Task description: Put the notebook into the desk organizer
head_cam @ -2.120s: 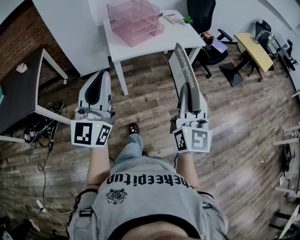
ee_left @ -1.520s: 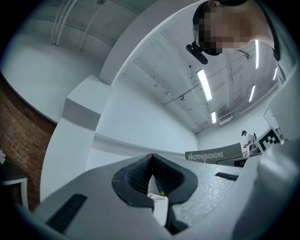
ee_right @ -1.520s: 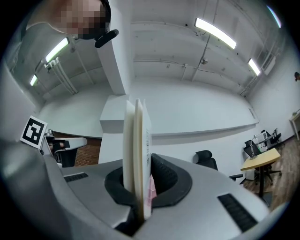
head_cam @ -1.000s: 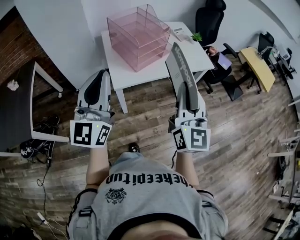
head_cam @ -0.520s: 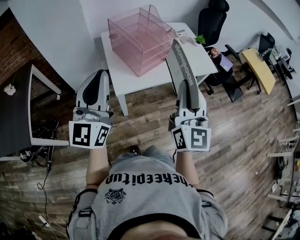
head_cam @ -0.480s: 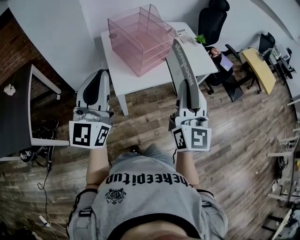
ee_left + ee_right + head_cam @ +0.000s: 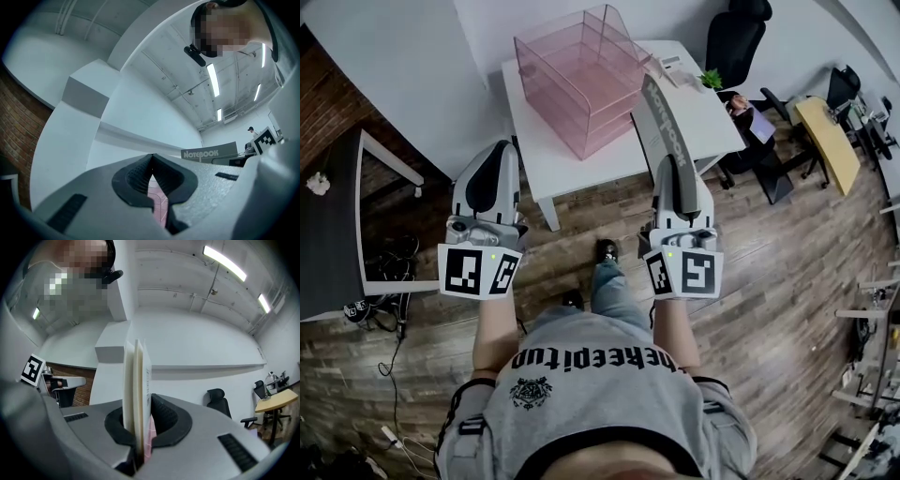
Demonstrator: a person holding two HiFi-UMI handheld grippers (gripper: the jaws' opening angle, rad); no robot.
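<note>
The pink desk organizer [image 7: 581, 75] stands on a white table [image 7: 553, 159] ahead of me. My right gripper [image 7: 668, 171] is shut on the lower end of a grey notebook [image 7: 662, 131], which sticks up and forward, its top level with the table's right part. In the right gripper view the notebook [image 7: 136, 380] stands edge-on between the pads [image 7: 165, 414]. My left gripper [image 7: 499, 152] is held over the floor, short of the table's front edge, shut and empty. In the left gripper view its tips [image 7: 151, 157] meet, and the notebook [image 7: 208, 153] shows at right.
A small plant [image 7: 711, 80] and papers [image 7: 675, 66] lie at the table's far right. A black office chair [image 7: 748, 28] stands behind it, a yellow desk [image 7: 827, 131] to the right. A dark table [image 7: 333, 216] with cables [image 7: 380, 272] under it is at left.
The table and organizer have come nearer in the head view, and one foot has stepped forward. Both grippers keep their pose; the notebook stays gripped.
</note>
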